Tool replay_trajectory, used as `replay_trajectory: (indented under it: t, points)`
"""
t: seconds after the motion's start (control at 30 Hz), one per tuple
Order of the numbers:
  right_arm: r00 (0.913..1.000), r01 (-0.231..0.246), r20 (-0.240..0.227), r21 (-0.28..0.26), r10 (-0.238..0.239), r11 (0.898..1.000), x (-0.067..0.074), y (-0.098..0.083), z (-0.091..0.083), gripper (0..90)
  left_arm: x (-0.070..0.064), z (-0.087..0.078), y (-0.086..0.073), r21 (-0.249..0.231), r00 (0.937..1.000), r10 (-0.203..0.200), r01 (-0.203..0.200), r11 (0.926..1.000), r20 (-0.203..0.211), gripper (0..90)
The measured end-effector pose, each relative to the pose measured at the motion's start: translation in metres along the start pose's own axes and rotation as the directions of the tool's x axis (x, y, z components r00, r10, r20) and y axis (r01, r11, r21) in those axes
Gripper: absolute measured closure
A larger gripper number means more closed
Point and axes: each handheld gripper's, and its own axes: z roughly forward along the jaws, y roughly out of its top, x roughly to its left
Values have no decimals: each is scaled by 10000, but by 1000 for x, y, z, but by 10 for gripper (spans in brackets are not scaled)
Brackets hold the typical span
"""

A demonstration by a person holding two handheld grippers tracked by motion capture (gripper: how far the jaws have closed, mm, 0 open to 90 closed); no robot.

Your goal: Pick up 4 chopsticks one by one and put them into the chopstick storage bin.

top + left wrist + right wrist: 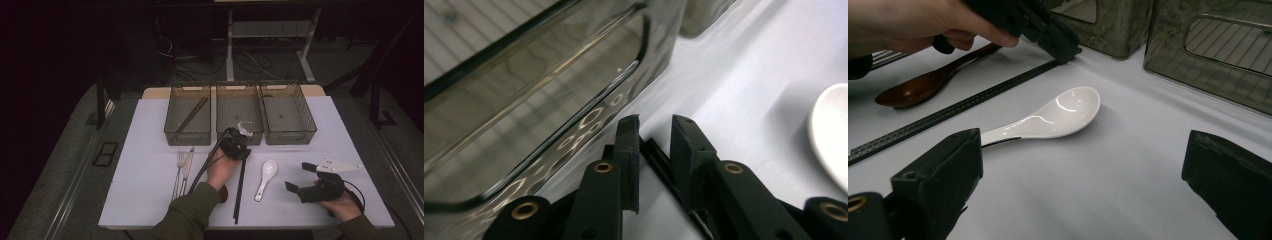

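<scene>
Left gripper (pixel 654 125), jaws narrow, straddles the far tip of the long black chopsticks (pixel 240 187) on the white tabletop (pixel 150 175), just before the middle clear plastic bin (pixel 239 117); contact unclear. Right gripper (pixel 1083 185) stands wide, holding nothing, near the white ceramic spoon (pixel 1048 117).

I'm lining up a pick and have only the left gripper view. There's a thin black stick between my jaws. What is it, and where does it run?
Observer: It's the far end of a pair of black chopsticks. In the high view they run from the left gripper back toward the table's near edge.
Operator: Is the other gripper close to them?
Observer: No. The right gripper rests apart at the right, jaws open, with the white spoon lying between it and the chopsticks.
Operator: Which bin is beside me?
Observer: The middle basket of three in a row.
</scene>
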Motion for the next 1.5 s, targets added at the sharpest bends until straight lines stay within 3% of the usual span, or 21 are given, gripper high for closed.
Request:
replay_trajectory:
  t: [0.2,0.27,0.3,0.37,0.63,0.73,0.83,0.93,1.03,1.2,1.5]
  points:
    - [10000,-18,-6,-5,18,10000,0,0,0,26,-11,6,5,-44,9996,207,-206,9998,206,754]
    - [10000,-6,-10,-11,6,10000,0,0,0,27,-13,7,7,7,9979,584,-584,9983,279,756]
    - [10000,-3,-8,-10,3,10000,0,0,0,27,-16,8,7,-91,9985,427,-424,9991,340,758]
    - [10000,-3,-9,-12,3,10000,0,0,0,27,-17,9,9,34,9969,659,-661,9978,438,763]
    - [10000,24,-18,-6,-24,10000,0,0,0,27,-26,16,17,52,9942,936,-940,9956,523,793]
    - [10000,-14,-19,-5,14,10000,0,0,-1,27,-25,16,16,-10,9956,689,-689,9976,641,793]
    - [10000,-26,-24,-5,26,10000,0,0,0,26,-25,16,16,-26,9955,714,-714,9974,631,787]
    - [10000,-15,-21,-20,15,10000,0,0,-1,27,-24,15,16,-132,9946,552,-543,9984,877,747]
    - [10000,-22,-13,-29,21,10000,0,0,-1,26,-26,6,17,-275,9938,650,-628,9977,904,708]
    - [10000,-19,-13,-11,19,10000,0,0,-1,27,-25,-16,10,-706,9901,533,-444,9965,1299,664]
    - [10000,1,25,28,-1,10000,1,0,0,27,-17,-58,-27,-1018,9881,377,-225,9945,1494,652]
